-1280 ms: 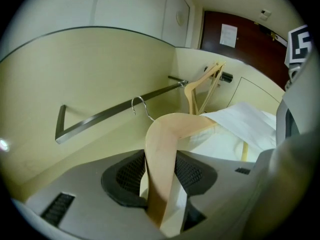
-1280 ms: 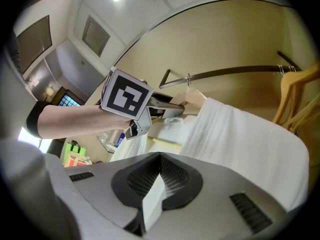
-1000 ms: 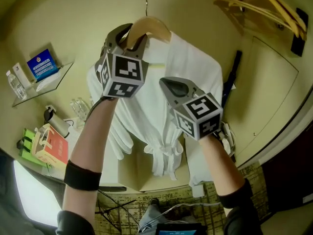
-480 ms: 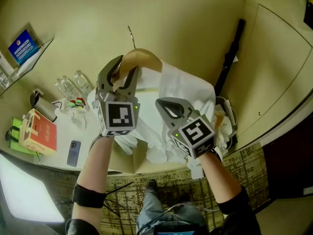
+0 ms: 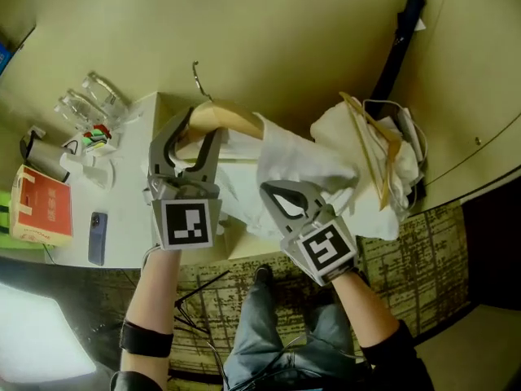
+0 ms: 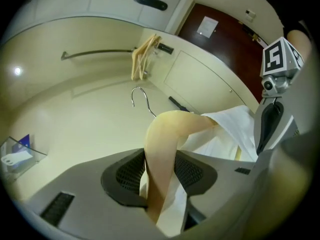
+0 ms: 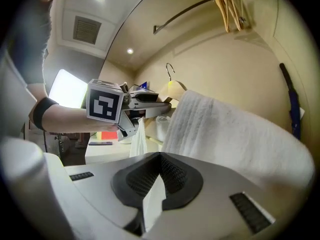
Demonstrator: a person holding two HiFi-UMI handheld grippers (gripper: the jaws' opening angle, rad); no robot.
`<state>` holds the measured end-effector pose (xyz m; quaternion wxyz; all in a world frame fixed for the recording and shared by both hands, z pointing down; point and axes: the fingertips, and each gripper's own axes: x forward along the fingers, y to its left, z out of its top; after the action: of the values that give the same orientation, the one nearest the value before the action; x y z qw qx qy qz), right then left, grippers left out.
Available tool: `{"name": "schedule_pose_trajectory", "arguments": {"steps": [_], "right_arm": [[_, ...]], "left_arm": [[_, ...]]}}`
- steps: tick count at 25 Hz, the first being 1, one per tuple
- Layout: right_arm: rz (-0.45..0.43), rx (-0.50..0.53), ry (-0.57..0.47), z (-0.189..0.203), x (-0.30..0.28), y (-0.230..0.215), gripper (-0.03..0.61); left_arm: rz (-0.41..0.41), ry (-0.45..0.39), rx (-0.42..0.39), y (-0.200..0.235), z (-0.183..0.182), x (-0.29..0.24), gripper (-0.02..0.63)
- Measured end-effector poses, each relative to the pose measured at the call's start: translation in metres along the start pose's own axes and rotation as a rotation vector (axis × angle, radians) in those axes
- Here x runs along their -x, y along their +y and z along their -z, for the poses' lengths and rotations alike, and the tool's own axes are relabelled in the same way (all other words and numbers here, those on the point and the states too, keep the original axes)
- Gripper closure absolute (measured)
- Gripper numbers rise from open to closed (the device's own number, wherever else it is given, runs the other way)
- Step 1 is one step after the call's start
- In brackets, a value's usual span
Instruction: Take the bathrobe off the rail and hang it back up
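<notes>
The white bathrobe (image 5: pixel 297 160) hangs on a wooden hanger (image 5: pixel 230 116) whose metal hook (image 5: pixel 197 75) is free of the rail. My left gripper (image 5: pixel 200 130) is shut on the hanger's left arm (image 6: pixel 159 154), just above the white table. To its right, my right gripper (image 5: pixel 272 192) is shut on a fold of the bathrobe (image 7: pixel 151 202), and the towelling (image 7: pixel 235 134) drapes off to that gripper's right. High in the left gripper view runs the rail (image 6: pixel 95 53), with spare wooden hangers (image 6: pixel 143 57) on it.
A white table (image 5: pixel 130 218) holds glasses (image 5: pixel 85 96), a phone (image 5: pixel 97 237) and a red box (image 5: pixel 39 206). To the right lies a heap of white cloth (image 5: pixel 383 194) with another wooden hanger (image 5: pixel 368 149). A dark umbrella (image 5: pixel 400 39) leans on the wall. Patterned carpet (image 5: pixel 407 251) is below.
Both grippers have come down a long way with the hanger and bathrobe, from rail height to just above the table. The bathrobe now bunches over the table's edge.
</notes>
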<state>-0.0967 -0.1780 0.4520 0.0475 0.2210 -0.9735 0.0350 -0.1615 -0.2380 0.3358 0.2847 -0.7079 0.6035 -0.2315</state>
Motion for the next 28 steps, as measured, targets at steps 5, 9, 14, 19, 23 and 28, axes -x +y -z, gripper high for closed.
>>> {"name": "schedule_pose_trajectory", "arguments": {"steps": [5,9,14,19,23,28], "right_arm": [[0.019,-0.080,0.043,0.080,-0.006,-0.007,0.561],[0.033,-0.131,0.088,0.143,-0.006,-0.010,0.561],[0.075,-0.201,0.140,0.224,-0.002,-0.013,0.561],[0.148,-0.276,0.198,0.298,0.006,-0.018,0.561],[0.235,-0.326,0.229,0.352,0.012,-0.038,0.561],[0.347,-0.374,0.251,0.400,0.026,-0.074,0.561]], "left_arm": [[0.129,0.045,-0.059,-0.084,0.069,-0.007,0.434],[0.225,0.059,-0.067,-0.151,0.119,-0.012,0.434],[0.352,0.043,-0.110,-0.234,0.168,-0.026,0.434],[0.504,0.034,-0.126,-0.319,0.212,-0.040,0.433],[0.602,0.021,-0.139,-0.383,0.236,-0.059,0.433],[0.713,0.007,-0.175,-0.453,0.255,-0.084,0.433]]}}
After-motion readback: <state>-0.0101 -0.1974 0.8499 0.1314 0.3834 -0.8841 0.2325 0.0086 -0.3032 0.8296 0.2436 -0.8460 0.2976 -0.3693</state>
